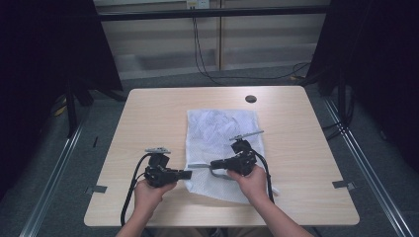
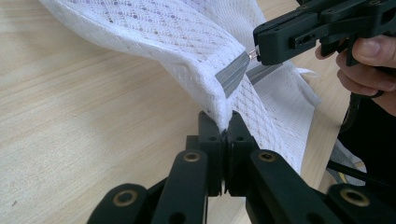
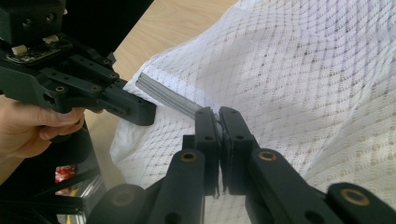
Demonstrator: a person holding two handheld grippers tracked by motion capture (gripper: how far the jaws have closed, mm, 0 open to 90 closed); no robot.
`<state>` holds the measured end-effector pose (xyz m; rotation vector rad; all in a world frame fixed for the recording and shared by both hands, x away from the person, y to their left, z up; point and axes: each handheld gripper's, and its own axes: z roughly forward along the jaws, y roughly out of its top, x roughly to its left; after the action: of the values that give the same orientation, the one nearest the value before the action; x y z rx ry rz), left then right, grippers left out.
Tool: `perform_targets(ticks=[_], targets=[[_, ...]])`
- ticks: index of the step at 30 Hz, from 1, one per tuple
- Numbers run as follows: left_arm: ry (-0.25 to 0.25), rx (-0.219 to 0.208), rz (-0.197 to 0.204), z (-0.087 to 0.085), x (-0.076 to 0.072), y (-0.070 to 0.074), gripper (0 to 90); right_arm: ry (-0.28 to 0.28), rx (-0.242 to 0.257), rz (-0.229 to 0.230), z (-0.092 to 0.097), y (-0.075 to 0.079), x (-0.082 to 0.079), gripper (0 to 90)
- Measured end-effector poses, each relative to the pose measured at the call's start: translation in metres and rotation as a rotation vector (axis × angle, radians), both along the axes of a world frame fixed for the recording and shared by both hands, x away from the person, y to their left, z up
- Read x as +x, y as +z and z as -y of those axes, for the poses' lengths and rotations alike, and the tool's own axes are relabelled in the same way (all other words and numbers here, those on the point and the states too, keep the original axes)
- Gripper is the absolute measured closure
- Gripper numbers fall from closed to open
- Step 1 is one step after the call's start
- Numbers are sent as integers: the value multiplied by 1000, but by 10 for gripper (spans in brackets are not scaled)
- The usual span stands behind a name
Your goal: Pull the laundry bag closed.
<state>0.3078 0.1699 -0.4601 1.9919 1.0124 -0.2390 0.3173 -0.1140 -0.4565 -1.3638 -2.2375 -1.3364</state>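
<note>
A white mesh laundry bag (image 1: 222,148) lies on the light wooden table (image 1: 148,113), spread from about the middle of the surface down toward the near edge, a little right of centre. The left gripper (image 1: 187,174) sits near the near edge at the bag's left side, its jaws closed on the white mesh edge — in the left gripper view the fabric (image 2: 196,56) rises out from between the shut jaws. The right gripper (image 1: 213,163) reaches in from the right (its hand (image 1: 254,181) rests over the bag's near part) with jaws closed on the small metal zipper pull (image 2: 252,53) at the end of the grey zipper (image 3: 168,97). The two grippers' tips stand just apart, facing each other. A small dark round hole (image 1: 251,98) marks the table near its far edge.
</note>
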Motion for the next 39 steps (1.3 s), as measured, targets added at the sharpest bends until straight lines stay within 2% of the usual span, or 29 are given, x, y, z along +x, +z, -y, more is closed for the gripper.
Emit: perform_targets(ticks=[11,13,15,28,39], targets=[[-5,7,5,0,0,1,882,1,-5,0,2,0,0,870],[-1,4,4,-3,0,1,882,-7,-28,5,4,0,0,870],[4,-7,-1,-3,0,1,882,-19,-18,2,8,-1,1,871],[0,1,-2,-3,0,0,882,-30,-14,-3,16,-2,1,870],[0,4,-7,-3,0,0,882,-31,-19,-3,16,-2,1,870]])
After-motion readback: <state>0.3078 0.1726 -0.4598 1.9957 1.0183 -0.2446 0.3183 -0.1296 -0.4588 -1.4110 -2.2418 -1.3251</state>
